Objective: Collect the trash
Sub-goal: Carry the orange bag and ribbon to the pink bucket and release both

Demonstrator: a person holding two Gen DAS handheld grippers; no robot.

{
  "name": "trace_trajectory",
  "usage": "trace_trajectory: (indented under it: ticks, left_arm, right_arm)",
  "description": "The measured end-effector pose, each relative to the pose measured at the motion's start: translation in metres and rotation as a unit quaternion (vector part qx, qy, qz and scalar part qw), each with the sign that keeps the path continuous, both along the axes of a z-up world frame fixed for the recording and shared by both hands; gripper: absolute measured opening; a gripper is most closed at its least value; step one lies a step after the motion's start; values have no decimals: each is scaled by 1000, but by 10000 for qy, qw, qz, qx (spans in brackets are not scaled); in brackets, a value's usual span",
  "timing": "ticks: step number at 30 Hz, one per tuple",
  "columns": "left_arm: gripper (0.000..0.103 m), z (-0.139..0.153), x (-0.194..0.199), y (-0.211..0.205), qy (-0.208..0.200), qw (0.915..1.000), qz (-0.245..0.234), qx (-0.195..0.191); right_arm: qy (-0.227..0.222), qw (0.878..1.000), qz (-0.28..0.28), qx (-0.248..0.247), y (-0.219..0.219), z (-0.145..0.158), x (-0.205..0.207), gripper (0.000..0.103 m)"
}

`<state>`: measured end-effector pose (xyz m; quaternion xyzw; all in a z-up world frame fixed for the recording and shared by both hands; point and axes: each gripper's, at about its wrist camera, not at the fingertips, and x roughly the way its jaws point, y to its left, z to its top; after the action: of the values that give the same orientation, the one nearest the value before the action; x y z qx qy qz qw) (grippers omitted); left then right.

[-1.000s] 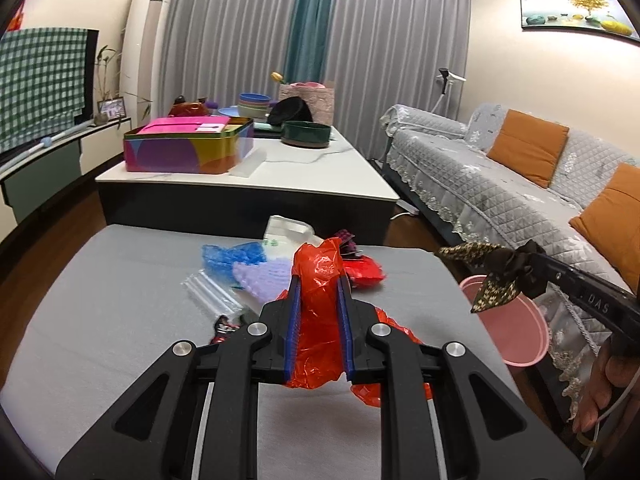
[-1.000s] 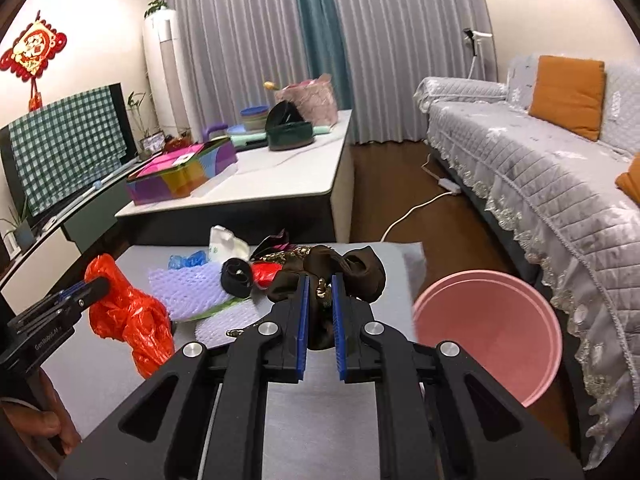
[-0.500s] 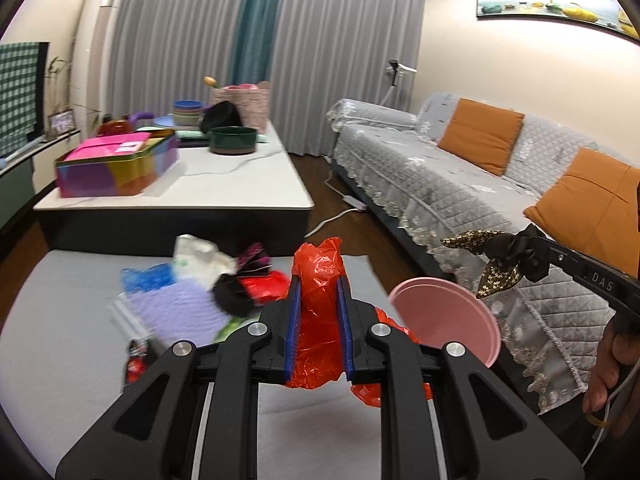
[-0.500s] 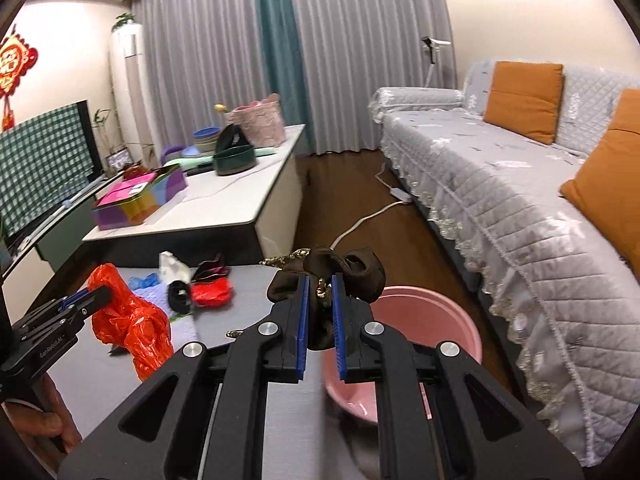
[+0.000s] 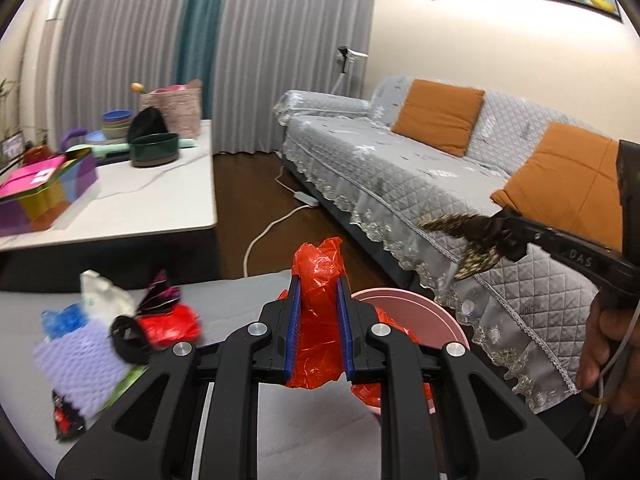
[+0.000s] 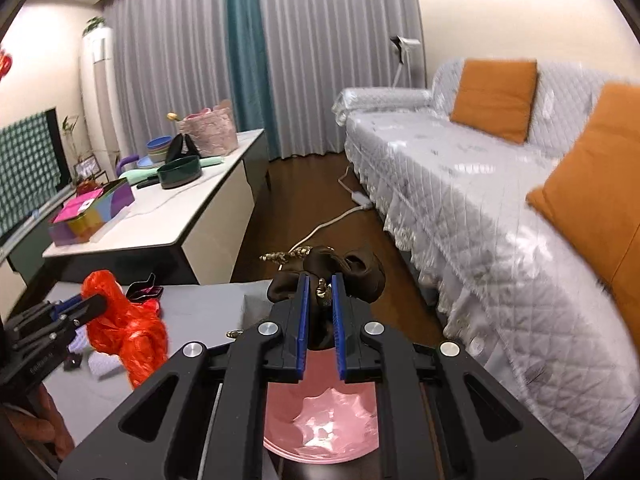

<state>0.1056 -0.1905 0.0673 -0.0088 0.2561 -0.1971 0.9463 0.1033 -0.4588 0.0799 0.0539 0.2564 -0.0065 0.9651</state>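
two claws clamped: left claw (image 5: 318, 280) on red bag (image 5: 318, 322), right claw (image 6: 320, 280) on brown bow (image 6: 362, 270), above pink bin (image 6: 320, 436) past the table (image 5: 236, 300) edge.

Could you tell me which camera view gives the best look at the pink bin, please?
The right wrist view: the pink bin lies directly below the right tool, so its open inside shows, with nothing visible in that part. In the left wrist view only part of its rim shows, behind the left tool and the red plastic bag it grips.

"DAS" is printed on the right hand-held gripper (image 5: 516, 236).
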Motion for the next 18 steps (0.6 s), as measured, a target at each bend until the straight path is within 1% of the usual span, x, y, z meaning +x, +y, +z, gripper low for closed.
trace_trajectory:
  ticks: [5,8,13,18]
  left_arm:
    - [17,-13,22,-27,90,9997,-203,27]
    - [17,-21,33,-38,155,9995,-285,45]
    - [17,-38,51,-57,309,9986,-410,126]
    - [17,-51,61,-66,426,9977,-494,168]
  right_arm:
    - [9,9998,-73,-204,-4,-12,16,12]
    - [114,9998,-155,-86,-14,-22,26,12]
    - [241,9995,-151,-169,-16,-35,35,12]
    - [334,9992,-193,-94,-21,-41,39,12]
